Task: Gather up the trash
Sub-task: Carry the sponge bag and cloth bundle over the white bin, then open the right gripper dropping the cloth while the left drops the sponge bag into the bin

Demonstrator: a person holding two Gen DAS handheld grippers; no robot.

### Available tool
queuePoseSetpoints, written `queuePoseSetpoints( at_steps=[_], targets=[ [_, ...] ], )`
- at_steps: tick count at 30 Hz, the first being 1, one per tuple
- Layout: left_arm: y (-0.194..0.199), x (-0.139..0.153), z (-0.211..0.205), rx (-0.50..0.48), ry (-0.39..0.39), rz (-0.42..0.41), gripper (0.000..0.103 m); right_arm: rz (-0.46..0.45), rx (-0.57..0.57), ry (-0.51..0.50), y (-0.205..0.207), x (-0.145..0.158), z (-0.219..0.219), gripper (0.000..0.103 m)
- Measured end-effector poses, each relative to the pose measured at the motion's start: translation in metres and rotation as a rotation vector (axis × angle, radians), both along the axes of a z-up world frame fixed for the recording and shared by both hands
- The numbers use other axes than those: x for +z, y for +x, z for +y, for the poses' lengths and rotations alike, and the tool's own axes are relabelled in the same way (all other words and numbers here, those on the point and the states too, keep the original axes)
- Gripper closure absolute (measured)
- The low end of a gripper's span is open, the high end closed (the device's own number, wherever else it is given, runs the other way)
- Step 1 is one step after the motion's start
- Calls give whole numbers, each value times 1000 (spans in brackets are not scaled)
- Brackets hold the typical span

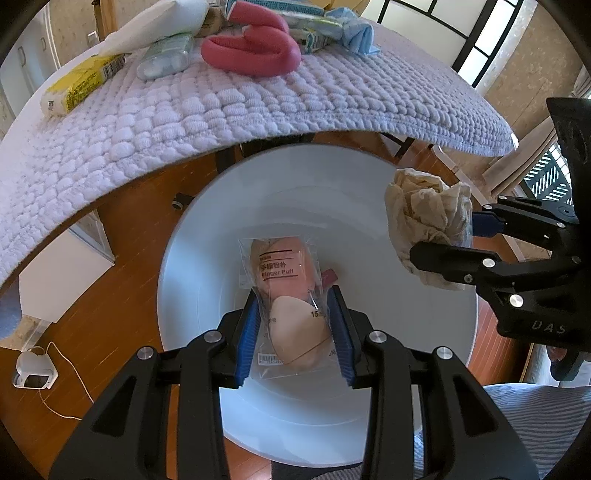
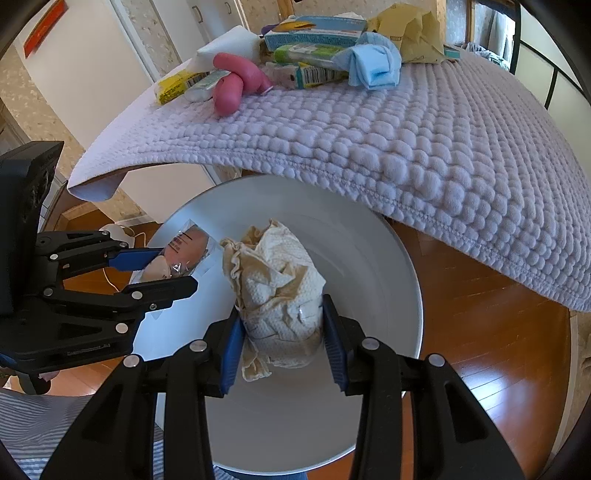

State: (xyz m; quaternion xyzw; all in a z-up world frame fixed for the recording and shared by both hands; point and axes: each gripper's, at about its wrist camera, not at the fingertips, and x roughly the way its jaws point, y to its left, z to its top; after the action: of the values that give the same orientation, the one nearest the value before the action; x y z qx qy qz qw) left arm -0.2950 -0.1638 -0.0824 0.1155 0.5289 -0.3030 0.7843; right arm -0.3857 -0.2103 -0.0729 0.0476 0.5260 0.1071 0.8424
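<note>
1. The left gripper (image 1: 295,332) has its blue pads clamped on a clear packet of finger puffs (image 1: 291,306), which it holds over the mouth of the white bin (image 1: 192,258).
2. The right gripper (image 2: 282,338) is clenched on a crumpled beige paper towel (image 2: 277,280), also held above the bin's opening; in the left wrist view the towel sits just beside the bin's right rim.
3. The bin stands on a wooden floor (image 2: 480,350), partly under the edge of the table.
4. Above it, a lavender quilted mat (image 1: 184,122) covers the table and overhangs the bin.
5. At the mat's far end lie a bent pink foam tube (image 1: 255,51), a yellow packet (image 1: 74,88), a clear blister pack (image 1: 166,61), a blue face mask (image 2: 373,62) and a crumpled brown paper bag (image 2: 413,33).
6. A white device with a cord (image 1: 33,373) sits on the floor to the left.
</note>
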Motion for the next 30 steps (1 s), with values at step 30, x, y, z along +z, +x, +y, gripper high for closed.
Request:
queuePoseSetpoints(
  at_steps=[30],
  targets=[
    [11,-35,-18,-7,28,19,64,31,-5,8,11,-12,0,64]
  ],
)
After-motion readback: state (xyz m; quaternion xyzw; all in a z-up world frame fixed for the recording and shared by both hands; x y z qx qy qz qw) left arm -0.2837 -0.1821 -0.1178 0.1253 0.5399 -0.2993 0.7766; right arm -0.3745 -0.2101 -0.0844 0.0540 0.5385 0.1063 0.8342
